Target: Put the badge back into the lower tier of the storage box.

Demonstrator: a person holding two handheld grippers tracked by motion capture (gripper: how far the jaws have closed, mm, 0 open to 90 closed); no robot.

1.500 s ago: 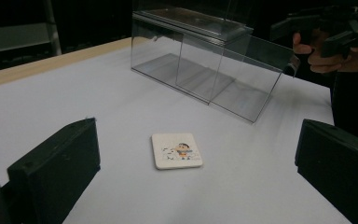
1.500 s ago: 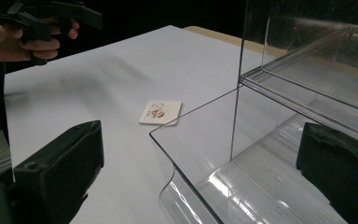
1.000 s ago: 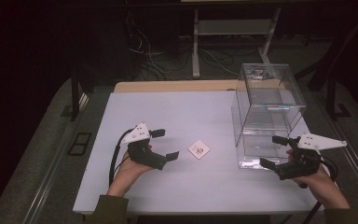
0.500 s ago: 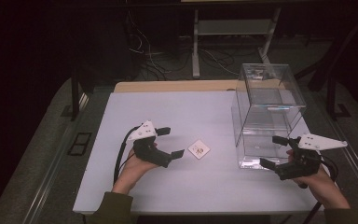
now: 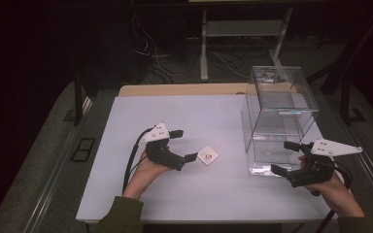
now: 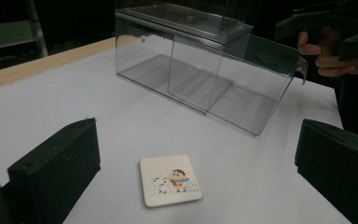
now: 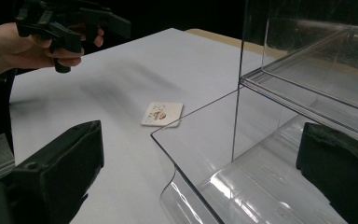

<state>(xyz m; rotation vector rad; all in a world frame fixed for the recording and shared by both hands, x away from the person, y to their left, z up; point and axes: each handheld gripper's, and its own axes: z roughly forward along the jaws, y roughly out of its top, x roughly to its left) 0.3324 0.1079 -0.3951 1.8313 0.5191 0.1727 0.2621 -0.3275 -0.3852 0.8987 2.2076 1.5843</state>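
A small square white coaster with a cartoon picture (image 5: 208, 155) (image 6: 169, 180) (image 7: 162, 113) lies flat on the white table (image 5: 213, 116). My left gripper (image 5: 183, 145) (image 6: 198, 175) hovers just left of it, open, its jaws wide on either side of the coaster in the left gripper view. A clear plastic box with an inner shelf (image 5: 278, 116) (image 6: 205, 60) (image 7: 298, 93) stands at the right. My right gripper (image 5: 286, 156) is open at the box's near open end, one jaw behind its clear wall in the right gripper view.
A wooden strip (image 5: 184, 90) runs along the table's far edge. Beyond it are a metal stand (image 5: 243, 34) and loose cables (image 5: 150, 53) on the dark floor. A black rail (image 5: 53, 174) borders the table's left side.
My left gripper has slid right toward the coaster, ending with its jaws close around it. The right gripper has barely moved.
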